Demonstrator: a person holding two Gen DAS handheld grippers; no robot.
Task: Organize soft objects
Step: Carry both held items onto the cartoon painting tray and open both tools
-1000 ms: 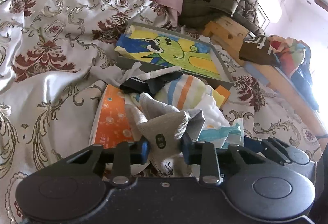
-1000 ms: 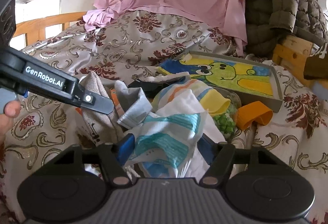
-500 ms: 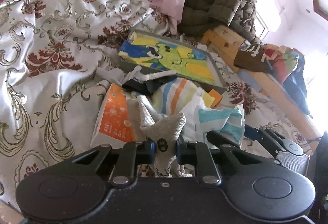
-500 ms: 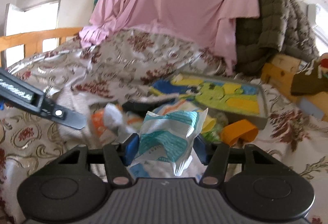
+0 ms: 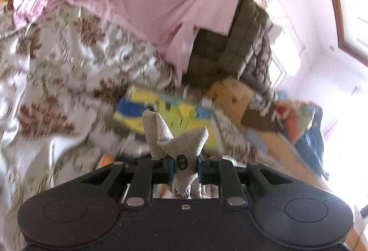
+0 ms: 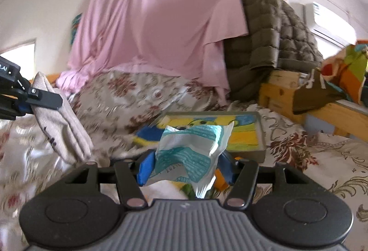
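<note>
Two soft things are held up above the bed at once. The left gripper (image 5: 184,167) has its fingers clenched on a beige woven cloth pouch (image 5: 177,138), whose folded corners stick up above the blue pads while its lower part hangs below them; the jaws closed in on it within the last second. From the right wrist view the same pouch (image 6: 62,122) dangles off the bed at the left edge. The right gripper (image 6: 185,169) has its fingers grasping a crinkled white-and-teal plastic packet (image 6: 188,152), lifted clear of the floral bedspread (image 6: 142,94). Behind both lies a tray with a cartoon picture (image 6: 241,133), near a pink sheet (image 6: 156,28) and an olive quilted jacket (image 6: 280,35).
</note>
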